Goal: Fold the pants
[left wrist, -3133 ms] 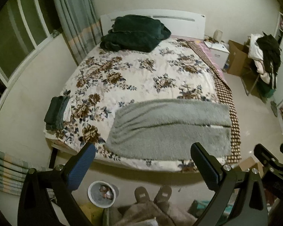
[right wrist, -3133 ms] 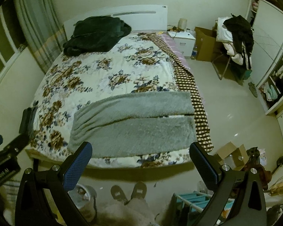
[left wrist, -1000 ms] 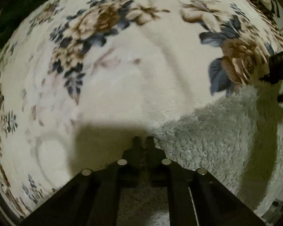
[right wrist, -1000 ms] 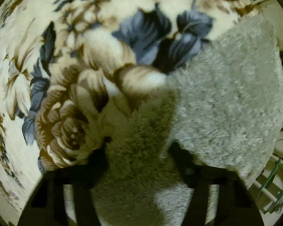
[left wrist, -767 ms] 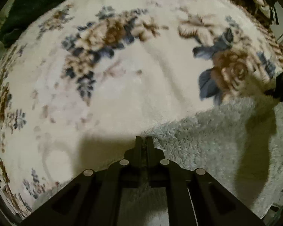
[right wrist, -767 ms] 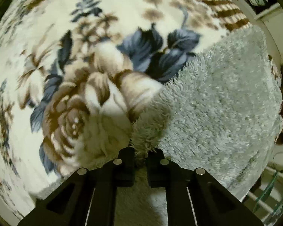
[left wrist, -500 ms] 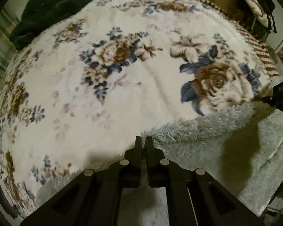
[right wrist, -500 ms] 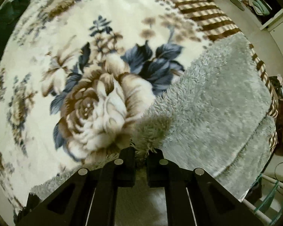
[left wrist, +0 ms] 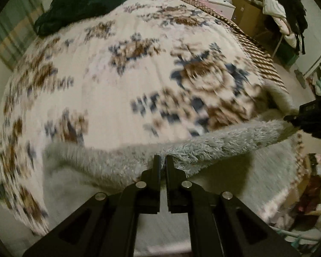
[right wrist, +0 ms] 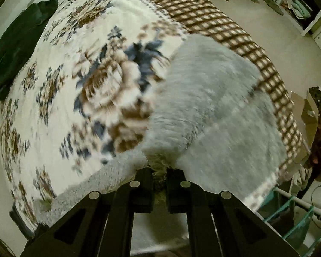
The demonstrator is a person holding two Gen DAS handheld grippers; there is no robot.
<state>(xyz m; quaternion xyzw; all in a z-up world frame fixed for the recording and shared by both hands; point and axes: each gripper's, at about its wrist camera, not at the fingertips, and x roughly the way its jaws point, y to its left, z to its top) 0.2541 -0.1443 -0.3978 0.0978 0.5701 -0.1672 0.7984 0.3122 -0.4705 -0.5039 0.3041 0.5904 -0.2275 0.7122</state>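
Observation:
The fluffy grey pants (left wrist: 214, 143) lie on a floral bedspread (left wrist: 117, 81), their far edge lifted off it. My left gripper (left wrist: 162, 160) is shut on that raised edge near its left end. In the right wrist view my right gripper (right wrist: 160, 172) is shut on a tuft of the grey pants (right wrist: 207, 107), which hang up from the bed toward it. At the right border of the left wrist view the black body of the right gripper (left wrist: 310, 117) shows, holding the same edge. The picture is blurred by motion.
A dark green blanket (left wrist: 85, 2) lies at the head of the bed. A brown checked cover (right wrist: 235, 38) runs along the bed's right side. Cardboard boxes (left wrist: 246, 12), a chair piled with clothes (left wrist: 289, 17) and a drying rack (right wrist: 293, 209) stand on the floor to the right.
Both grippers have risen and pulled back from the bed, carrying the far edge of the pants with them. The right gripper's jaws went from apart around the fabric to shut on it.

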